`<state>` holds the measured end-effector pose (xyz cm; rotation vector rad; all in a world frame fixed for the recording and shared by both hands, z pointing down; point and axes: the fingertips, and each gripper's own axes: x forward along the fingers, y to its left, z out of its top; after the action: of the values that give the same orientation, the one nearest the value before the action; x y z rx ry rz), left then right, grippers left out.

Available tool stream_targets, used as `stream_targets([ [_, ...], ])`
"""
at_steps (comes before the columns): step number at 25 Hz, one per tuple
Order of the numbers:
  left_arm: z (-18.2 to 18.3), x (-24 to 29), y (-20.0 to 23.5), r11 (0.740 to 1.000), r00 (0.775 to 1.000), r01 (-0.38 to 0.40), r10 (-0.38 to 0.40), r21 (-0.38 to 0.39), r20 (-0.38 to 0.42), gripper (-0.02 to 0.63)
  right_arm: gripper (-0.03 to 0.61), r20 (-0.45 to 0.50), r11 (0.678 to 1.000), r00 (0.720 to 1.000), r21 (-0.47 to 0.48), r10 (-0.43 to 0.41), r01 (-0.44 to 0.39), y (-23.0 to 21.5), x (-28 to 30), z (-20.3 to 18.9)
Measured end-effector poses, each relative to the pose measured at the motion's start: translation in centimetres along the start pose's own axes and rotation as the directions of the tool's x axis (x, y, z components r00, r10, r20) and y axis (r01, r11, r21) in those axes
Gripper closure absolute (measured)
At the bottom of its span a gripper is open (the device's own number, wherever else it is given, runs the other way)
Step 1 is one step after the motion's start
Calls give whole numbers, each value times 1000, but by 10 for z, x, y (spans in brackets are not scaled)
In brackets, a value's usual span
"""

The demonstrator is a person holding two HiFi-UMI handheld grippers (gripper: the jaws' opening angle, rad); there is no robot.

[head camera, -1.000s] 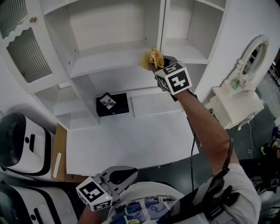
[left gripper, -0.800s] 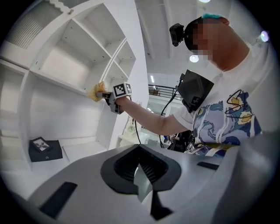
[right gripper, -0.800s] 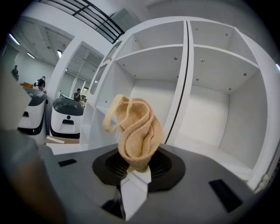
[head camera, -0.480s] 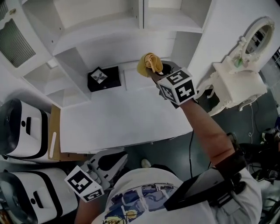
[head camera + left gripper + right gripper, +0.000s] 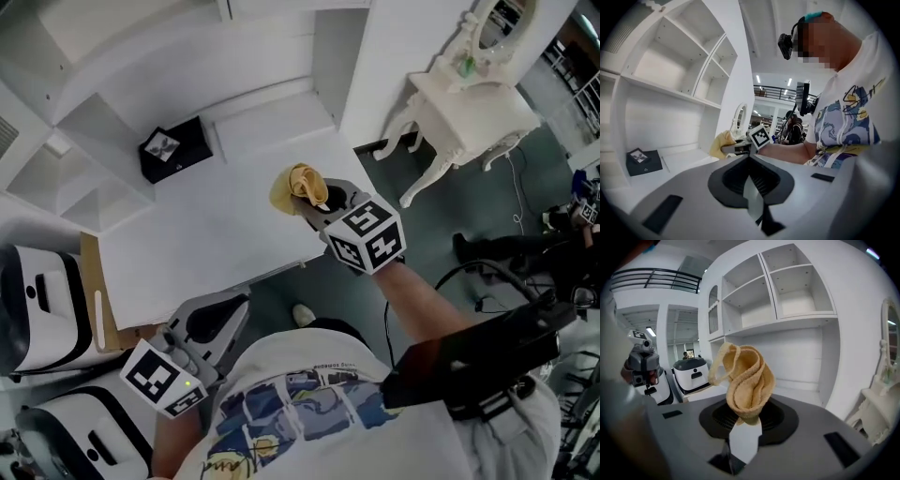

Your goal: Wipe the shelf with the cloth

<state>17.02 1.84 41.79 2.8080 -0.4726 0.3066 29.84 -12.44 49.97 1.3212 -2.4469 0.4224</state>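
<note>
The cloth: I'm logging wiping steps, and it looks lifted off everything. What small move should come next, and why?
Probably carry the right gripper forward to the shelf and press the cloth onto its board. The jaws are shut on the cloth, which is held in the air over the desk top, touching no surface.

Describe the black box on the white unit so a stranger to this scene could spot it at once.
Find the white shelf unit and look down to its wide flat desktop. At the back left of that top, beside the small cubbyholes, lies a black box. It is the only dark thing on the all-white unit, with a pale diamond mark on its lid.
</note>
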Motion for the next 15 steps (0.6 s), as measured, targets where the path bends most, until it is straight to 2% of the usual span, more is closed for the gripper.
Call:
stream_targets([
  [6, -5, -34, 2, 999, 999, 38, -38, 14, 2, 601, 466, -34, 999, 999, 41, 16, -15, 67, -17, -38],
  [15, -38, -100, -2, 999, 999, 37, -37, 9, 18, 601, 465, -47, 996, 996, -26, 78, -80, 171, -15, -53],
])
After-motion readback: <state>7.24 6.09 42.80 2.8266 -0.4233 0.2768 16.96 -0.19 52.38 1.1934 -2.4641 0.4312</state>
